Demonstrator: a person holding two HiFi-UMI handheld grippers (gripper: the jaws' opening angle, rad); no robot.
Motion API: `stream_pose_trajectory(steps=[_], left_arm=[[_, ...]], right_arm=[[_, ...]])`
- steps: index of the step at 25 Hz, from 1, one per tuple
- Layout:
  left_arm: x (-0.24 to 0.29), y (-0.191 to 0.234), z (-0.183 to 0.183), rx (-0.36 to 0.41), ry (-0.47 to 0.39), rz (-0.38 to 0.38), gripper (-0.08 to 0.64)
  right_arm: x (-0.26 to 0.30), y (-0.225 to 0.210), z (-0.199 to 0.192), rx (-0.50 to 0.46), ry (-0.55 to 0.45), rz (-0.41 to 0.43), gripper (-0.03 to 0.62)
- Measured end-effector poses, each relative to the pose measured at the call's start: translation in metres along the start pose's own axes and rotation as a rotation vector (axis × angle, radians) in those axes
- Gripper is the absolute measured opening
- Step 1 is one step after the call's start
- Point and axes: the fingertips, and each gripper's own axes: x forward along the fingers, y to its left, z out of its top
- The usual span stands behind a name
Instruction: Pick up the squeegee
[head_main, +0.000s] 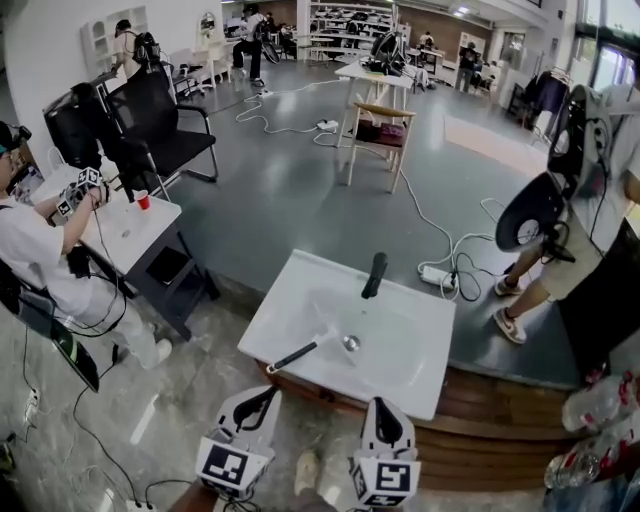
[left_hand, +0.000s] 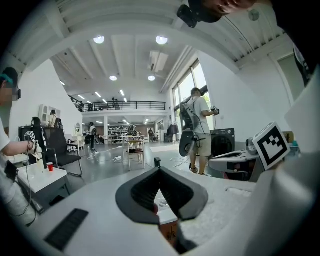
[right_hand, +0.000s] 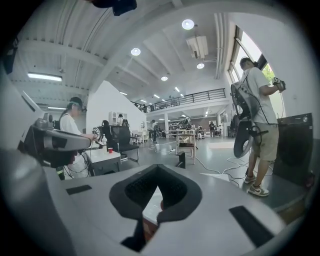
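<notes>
At the near edge of the white sink (head_main: 420, 385), which sits on a low wooden base, both hand-held grippers hang just short of the rim. The left gripper (head_main: 258, 402) has its jaws pressed together on nothing, and the right gripper (head_main: 384, 412) looks the same in its own view, closed and empty. The squeegee (head_main: 300, 352) lies flat in the basin, with its black handle running toward the front-left rim and its pale head just beside the drain (head_main: 351, 343). The black faucet (head_main: 374, 275) stands well behind it. From where I stand, the first worry is the closed jaws. If either gripper goes in like that, it will only shove the handle, and on such a smooth basin the squeegee would likely skate or spin away. The handle is slim and lies flush on the surface, so a jaw coming in too high could close on air. One coming in too steep could jab the porcelain or tip the tool. The handle's end lies close to the rim, though I cannot tell whether it overhangs, so a sideways nudge there might send it over the edge. The left gripper is nearer the handle, and if both went in together they could get in each other's way.
</notes>
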Motion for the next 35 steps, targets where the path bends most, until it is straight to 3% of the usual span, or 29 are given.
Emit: stream_pose_trajectory(steps=[20, 25, 32, 35], left_arm=[[0.084, 0.028, 0.009, 0.010, 0.027, -0.037, 0.002], [0.111, 0.037, 0.008, 0.011, 0.028, -0.082, 0.002], [0.157, 0.060, -0.001, 0.026, 0.059, -0.201, 0.002], [0.179, 0.065, -0.007, 0.031, 0.088, -0.243, 0.002]], right_arm=[[0.070, -0.022, 0.004, 0.025, 0.016, -0.012, -0.002], [0.086, -0.029, -0.001, 0.034, 0.026, -0.052, -0.002], [0.119, -0.032, -0.007, 0.058, 0.042, -0.162, -0.002], [0.129, -0.038, -0.017, 0.078, 0.101, -0.204, -0.002]])
